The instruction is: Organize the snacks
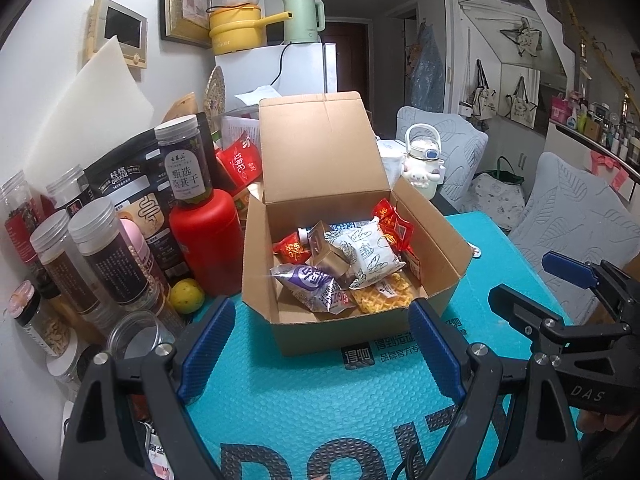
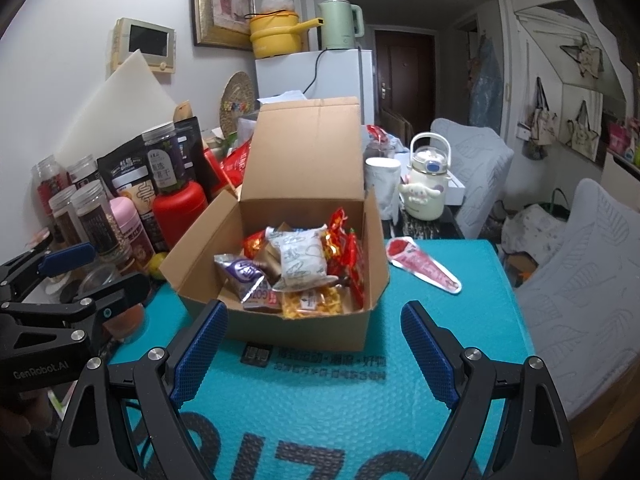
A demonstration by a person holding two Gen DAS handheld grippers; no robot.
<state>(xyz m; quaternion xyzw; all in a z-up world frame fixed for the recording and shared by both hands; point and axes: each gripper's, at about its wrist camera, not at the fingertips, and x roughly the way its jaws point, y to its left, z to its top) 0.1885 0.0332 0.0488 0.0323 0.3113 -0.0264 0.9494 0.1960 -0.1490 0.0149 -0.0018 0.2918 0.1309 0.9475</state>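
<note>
Both tongs spread wide, nothing between the pads. Left gripper (image 1: 322, 354) sits low over the teal bubble-wrap mat (image 1: 320, 400), aimed at the front wall of the open brown cardboard box (image 1: 356, 336). Right gripper (image 2: 314, 354) same height, same heading, just off the box's front right corner. Each tool shows in the other's view: right one at the far right edge of the left camera, left one at the far left edge of the right camera. They flank the box, well apart.

Box stands mid-mat, lid flap upright at the back, side flaps splayed; that leaves the top open for dropping in. Inside, a loose heap: white bread-print packet (image 1: 370, 256) on top, purple foil packet (image 1: 310, 282) at the front left, yellow waffle-pattern packet (image 1: 386, 300) at the front, red foil sachets (image 1: 394, 226) along the right wall.

1 snack is outside the box: a pink-and-red cone-shaped foil packet (image 2: 424, 264), flat on the mat beside the box's right wall, near the mat's back right corner. Seen only from the right camera.

Judgement: sorting nearly done; the cone packet looks to be the last loose item. Right tool is nearer, and its open pose suits the reach.

Jars and a red bottle (image 1: 208, 240) crowd the mat's left edge.
</note>
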